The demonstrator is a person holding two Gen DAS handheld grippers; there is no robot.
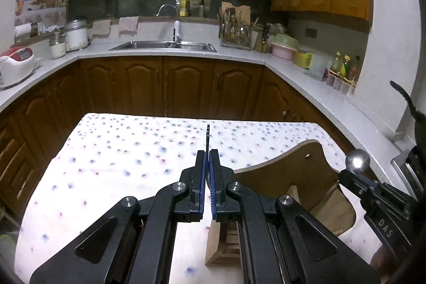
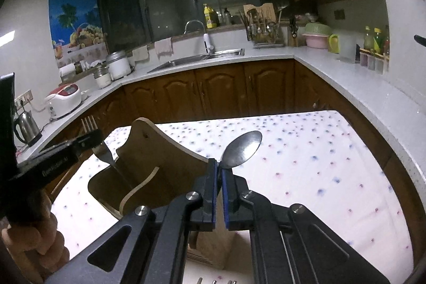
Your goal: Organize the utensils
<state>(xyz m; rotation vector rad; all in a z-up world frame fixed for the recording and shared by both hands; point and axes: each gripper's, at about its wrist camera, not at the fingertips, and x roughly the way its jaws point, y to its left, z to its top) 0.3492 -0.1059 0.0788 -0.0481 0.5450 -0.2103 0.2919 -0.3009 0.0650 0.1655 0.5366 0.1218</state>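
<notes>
Right wrist view: the right hand-held gripper [image 2: 218, 167] is clamped on the neck of a metal spoon [image 2: 242, 148], bowl up and forward, above the table [image 2: 319, 177].
Left wrist view: the left hand-held gripper [image 1: 207, 155] is pinched together on a fork [image 1: 207, 136], seen edge-on here as a thin dark strip; the right wrist view shows its tines [image 2: 89, 123] pointing up.
Holder: a wooden utensil holder [image 2: 159, 164] with a tall curved back stands on the table between the two grippers, its open pocket facing up.
Handling, spoon: judged light, rigid and smooth; the polished steel looks slippery, so a grip on the narrow neck may let it swivel. A hold further down the flat handle would likely be steadier.
Handling, fork: also stiff and light; thin in profile, so the pads have little to bite on, and the tines could snag the holder's rim.
Edges: the holder's curved back panel rises close beside the spoon, and its front lip is low; the handles must clear both.
Open room: the dotted cloth lies bare to the far side and to the right, well apart from the cabinets [image 1: 170, 87].
Risk: the two grippers are near each other over one narrow pocket, so they may crowd.
</notes>
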